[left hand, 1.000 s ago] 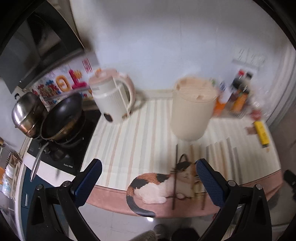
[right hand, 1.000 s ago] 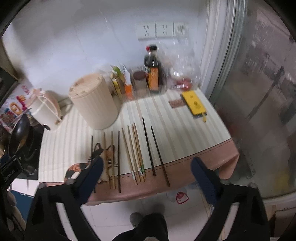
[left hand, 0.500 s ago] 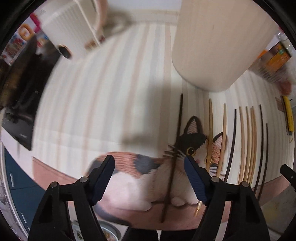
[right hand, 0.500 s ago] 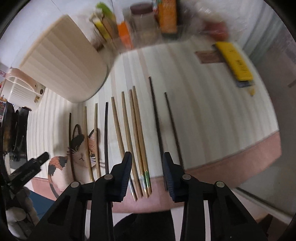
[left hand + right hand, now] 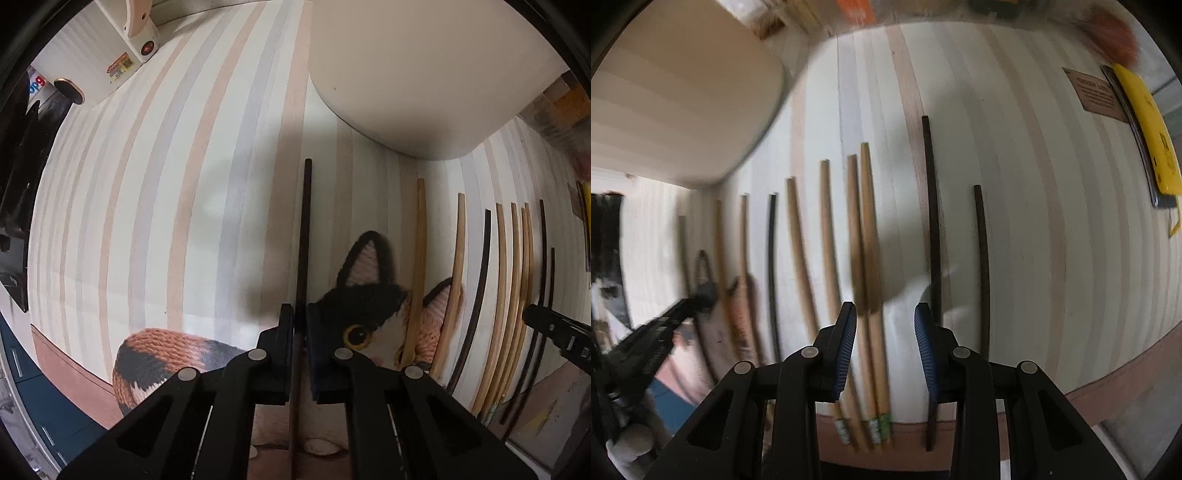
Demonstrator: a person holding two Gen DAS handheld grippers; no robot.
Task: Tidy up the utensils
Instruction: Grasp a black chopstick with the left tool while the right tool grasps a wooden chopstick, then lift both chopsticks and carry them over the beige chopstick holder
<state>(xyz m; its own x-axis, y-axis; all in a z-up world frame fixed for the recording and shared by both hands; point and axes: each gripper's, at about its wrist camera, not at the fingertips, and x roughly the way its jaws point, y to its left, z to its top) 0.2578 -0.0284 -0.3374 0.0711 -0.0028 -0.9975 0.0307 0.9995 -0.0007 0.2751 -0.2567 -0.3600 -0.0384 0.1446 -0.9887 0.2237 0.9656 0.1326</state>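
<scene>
A: Left gripper (image 5: 300, 325) was wide open a second ago, high over the mat. Now it has dropped and its jaws are pressed onto the dark chopstick (image 5: 303, 236), the leftmost of the row, lying over the cat print (image 5: 369, 317) near the front edge.

B: So first pick is on. Right side?

A: Right gripper (image 5: 885, 332) also came down and narrowed from wide to a partial gap. Nothing is clamped. A pair of bamboo chopsticks (image 5: 866, 229) runs under the gap near its left pad; a dark stick (image 5: 933, 221) lies just by its right pad. Likely target is one of those, can't tell which.

B: View differences?

A: Left wrist view shows the pinch itself, plus the beige canister (image 5: 424, 74) far right and white kettle (image 5: 125, 48) far left. Right wrist view shows the full row's near ends at the striped mat (image 5: 1034, 184) edge, the outermost dark stick (image 5: 982, 266), and a yellow item (image 5: 1148, 133) far right. It's blurred.

B: Sorting barely begun, then.
</scene>
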